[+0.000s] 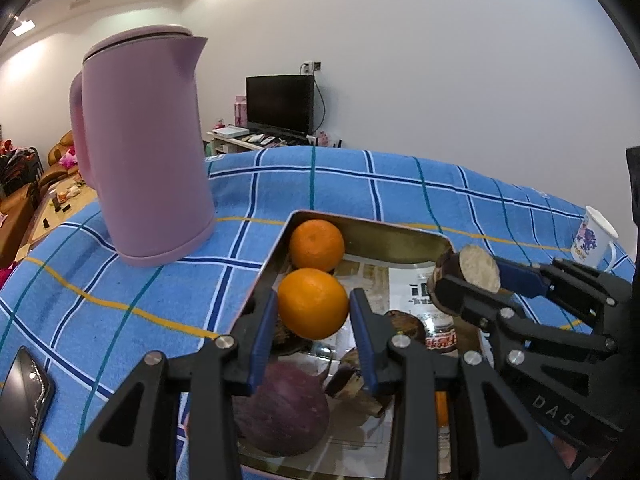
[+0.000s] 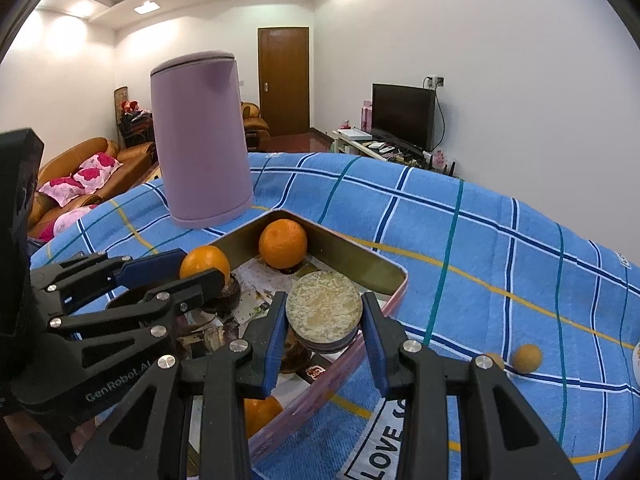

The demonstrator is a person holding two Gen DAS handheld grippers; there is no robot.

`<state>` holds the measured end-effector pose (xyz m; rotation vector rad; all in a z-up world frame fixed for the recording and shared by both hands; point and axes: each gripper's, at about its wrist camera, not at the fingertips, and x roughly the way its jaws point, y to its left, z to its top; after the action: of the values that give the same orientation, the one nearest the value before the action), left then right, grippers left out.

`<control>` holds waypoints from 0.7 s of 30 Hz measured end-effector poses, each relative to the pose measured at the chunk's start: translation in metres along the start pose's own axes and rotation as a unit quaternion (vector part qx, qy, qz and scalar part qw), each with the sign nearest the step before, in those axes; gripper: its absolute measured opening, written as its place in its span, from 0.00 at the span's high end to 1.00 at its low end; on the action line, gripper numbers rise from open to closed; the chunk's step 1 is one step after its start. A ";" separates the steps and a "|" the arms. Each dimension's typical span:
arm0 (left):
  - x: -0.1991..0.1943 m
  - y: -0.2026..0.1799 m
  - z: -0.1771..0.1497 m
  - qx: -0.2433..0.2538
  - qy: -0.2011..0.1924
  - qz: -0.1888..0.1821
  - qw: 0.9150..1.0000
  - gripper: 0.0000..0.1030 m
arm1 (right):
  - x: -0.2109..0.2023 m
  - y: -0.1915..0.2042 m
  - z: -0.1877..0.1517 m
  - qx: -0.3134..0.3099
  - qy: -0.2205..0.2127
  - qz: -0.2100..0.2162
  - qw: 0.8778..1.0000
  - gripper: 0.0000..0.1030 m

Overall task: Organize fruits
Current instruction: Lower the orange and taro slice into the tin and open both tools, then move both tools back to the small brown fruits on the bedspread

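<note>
- Orange (image 1: 313, 303): clamped between the blue pads of the left gripper (image 1: 314, 322), held above the metal tray (image 1: 400, 236).
- Second orange (image 1: 316, 245): in the tray's far corner.
- Right gripper (image 2: 324, 334): jaws clenched on a cut sugarcane piece (image 2: 324, 312) over the tray.
- Pink kettle (image 1: 148, 152): upright on the blue checked cloth (image 1: 120, 300), beside the tray.

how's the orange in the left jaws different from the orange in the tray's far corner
The held orange sits clamped in the left gripper, raised over the tray; the corner orange rests loose against the tray's far walls. The held orange has a smooth, even skin toward the left wrist camera; the corner orange shows a small dimple in the right wrist view. Both are round, bright orange and look similar in size.
</note>
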<state>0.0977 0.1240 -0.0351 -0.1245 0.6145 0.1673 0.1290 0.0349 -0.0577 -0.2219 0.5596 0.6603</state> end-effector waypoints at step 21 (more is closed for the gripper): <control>-0.014 -0.079 0.024 0.022 -0.018 -0.041 0.999 0.25 | -0.023 -0.139 -0.017 0.129 0.017 -0.139 0.982 0.48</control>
<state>0.1147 0.0485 -0.0022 -0.1042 0.5767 0.0766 0.1949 -0.0907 -0.0558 -0.0645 0.6271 0.3090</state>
